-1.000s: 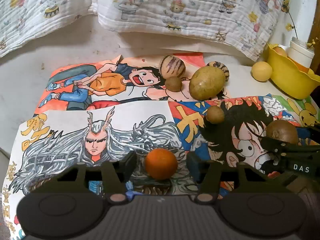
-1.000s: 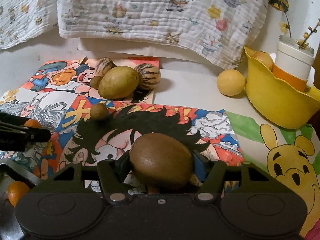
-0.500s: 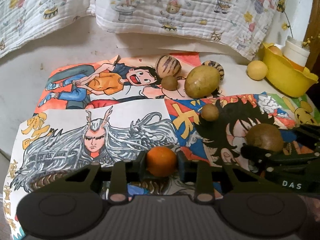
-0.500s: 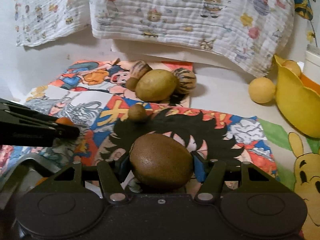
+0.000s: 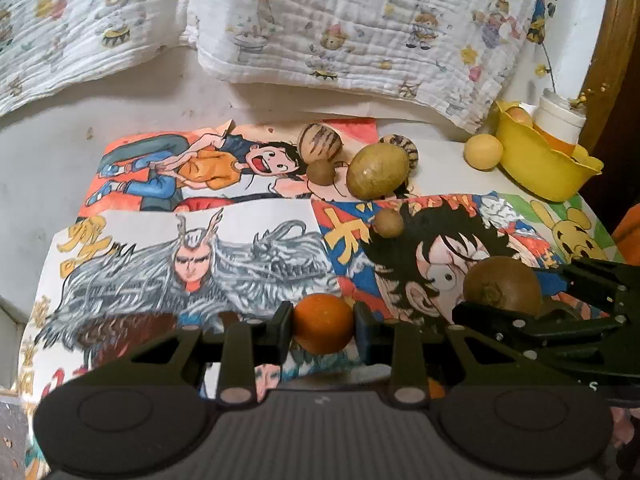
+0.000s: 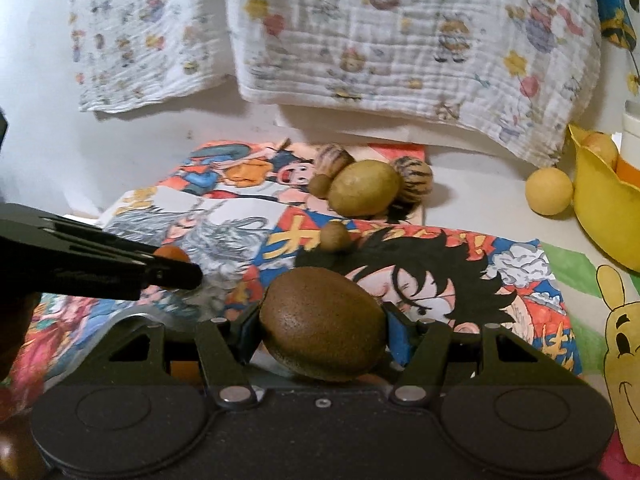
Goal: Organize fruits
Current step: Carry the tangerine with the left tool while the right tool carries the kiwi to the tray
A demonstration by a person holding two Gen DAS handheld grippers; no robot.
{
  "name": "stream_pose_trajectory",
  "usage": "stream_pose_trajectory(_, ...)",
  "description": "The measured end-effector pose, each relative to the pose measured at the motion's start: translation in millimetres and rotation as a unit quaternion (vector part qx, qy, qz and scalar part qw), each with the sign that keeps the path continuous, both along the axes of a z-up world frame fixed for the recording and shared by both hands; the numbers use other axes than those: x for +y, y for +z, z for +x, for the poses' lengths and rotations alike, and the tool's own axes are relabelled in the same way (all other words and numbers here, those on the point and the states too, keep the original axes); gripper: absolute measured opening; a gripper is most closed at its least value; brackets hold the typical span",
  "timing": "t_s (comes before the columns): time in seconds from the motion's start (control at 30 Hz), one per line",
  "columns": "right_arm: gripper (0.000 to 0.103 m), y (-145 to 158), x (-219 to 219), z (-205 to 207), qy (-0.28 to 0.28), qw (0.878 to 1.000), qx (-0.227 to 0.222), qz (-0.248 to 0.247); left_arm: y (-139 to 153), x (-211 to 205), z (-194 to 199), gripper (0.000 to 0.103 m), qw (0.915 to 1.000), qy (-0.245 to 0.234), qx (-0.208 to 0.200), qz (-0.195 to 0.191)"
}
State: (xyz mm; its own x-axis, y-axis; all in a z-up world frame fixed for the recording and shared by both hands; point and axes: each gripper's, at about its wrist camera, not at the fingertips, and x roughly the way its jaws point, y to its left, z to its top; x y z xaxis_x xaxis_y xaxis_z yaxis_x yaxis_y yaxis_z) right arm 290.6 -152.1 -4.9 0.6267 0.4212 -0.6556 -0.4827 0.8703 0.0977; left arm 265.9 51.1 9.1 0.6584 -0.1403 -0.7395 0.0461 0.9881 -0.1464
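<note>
My left gripper is shut on a small orange fruit and holds it above the cartoon posters. My right gripper is shut on a brown kiwi; it shows at the right of the left wrist view with the kiwi between its jaws. A large yellow-green fruit, two striped round fruits and two small brown fruits lie on the posters farther back. In the right wrist view the left gripper reaches in from the left with the orange fruit.
A yellow bowl at the back right holds a fruit and a white jar. A yellow round fruit lies beside it. A printed white cloth hangs along the back. A metal rim shows below the grippers.
My left gripper has closed on the orange fruit and lifted it. Both grippers have drawn back and up, with the right one holding the kiwi closer to the left one.
</note>
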Motion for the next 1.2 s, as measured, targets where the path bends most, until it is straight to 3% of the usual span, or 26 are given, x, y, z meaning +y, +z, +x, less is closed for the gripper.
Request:
stream_pose_trajectory(0.53,0.063,0.8,6.0,-68.5,0.046,0.999,0.021,0.004,-6.7,0.2,-63.0,0.035,0.9997,-0.007,0.024,-0.004)
stream_pose_trajectory(1.2,0.064,-11.4,13.4,-93.3,0.074,0.997,0.013,-0.033,-16.2,-6.7,-73.2,0.035,0.9992,-0.009,0.04,-0.001)
